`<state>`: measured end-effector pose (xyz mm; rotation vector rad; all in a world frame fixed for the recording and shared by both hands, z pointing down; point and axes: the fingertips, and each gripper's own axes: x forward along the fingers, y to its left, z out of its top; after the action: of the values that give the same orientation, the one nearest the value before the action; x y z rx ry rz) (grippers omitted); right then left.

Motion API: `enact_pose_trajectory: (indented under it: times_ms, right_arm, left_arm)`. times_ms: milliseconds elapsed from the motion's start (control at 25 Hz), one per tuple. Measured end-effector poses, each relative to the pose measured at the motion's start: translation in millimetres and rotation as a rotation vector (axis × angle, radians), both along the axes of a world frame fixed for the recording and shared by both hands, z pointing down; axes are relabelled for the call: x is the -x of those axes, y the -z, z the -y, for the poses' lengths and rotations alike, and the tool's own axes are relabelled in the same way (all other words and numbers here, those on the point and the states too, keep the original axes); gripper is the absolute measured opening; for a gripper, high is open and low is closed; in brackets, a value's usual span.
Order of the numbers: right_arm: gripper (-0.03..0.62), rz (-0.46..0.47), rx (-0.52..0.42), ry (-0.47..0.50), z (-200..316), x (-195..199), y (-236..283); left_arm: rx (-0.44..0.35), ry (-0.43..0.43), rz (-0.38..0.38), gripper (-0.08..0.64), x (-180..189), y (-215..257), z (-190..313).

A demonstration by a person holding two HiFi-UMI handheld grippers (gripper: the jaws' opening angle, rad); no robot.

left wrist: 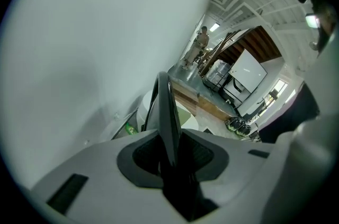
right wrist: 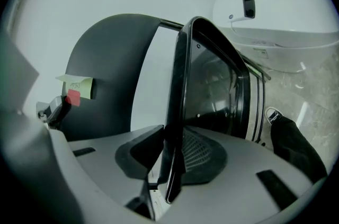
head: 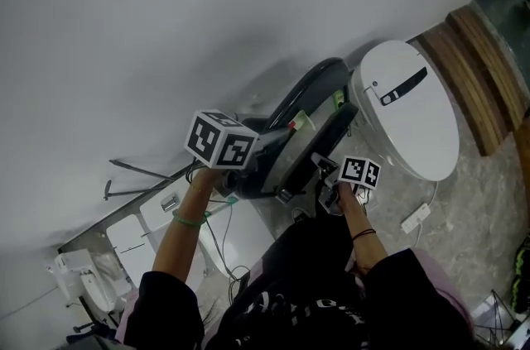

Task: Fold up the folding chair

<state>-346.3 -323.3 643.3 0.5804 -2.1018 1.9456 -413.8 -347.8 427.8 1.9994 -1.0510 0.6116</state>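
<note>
White wall fills most of the head view. Dark grey folding chair is held between the wall and the person, its panels close together, just beside a white oval unit. Left claw is clamped on a thin dark chair edge. Right claw is clamped on the black seat rim. Yellow and red sticky notes are on the curved back panel.

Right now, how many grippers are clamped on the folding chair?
2. The left gripper pinches a thin dark edge of the folding chair; the right gripper pinches its glossy black rim. Neither grip is hidden.
</note>
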Motion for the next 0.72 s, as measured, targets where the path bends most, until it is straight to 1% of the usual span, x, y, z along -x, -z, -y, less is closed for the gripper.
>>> enact_pose_trajectory:
  times_ms: [120,280,360,480,560,640,720]
  right_arm:
    - [0.089,0.002,0.007,0.03,23.6,17.5,2.6]
    - [0.089,-0.002,0.013,0.08,57.3,41.9,5.0]
    - [0.089,0.004,0.011,0.103,72.3,53.8,6.5]
    - [0.089,0.013,0.002,0.134,91.0,71.3,9.0]
    - [0.089,0.025,0.019,0.133,100.4,84.2,8.8]
    - [0.086,0.025,0.024,0.15,105.0,107.7,10.7]
    - [0.086,0.018,0.019,0.181,105.2,140.8,16.4]
  left_arm:
    - [0.02,0.015,0.033,0.098,19.3,1.1,22.3]
    - [0.036,0.046,0.033,0.098,41.4,2.7,57.8]
    - [0.037,0.055,0.045,0.097,51.2,3.7,75.3]
    - [0.044,0.033,0.09,0.097,61.9,4.6,98.5]
    - [0.053,0.009,0.111,0.097,72.0,3.0,110.5]
    - [0.062,-0.013,0.122,0.097,96.9,3.2,118.5]
    - [0.068,-0.029,0.122,0.097,133.1,7.4,121.8]
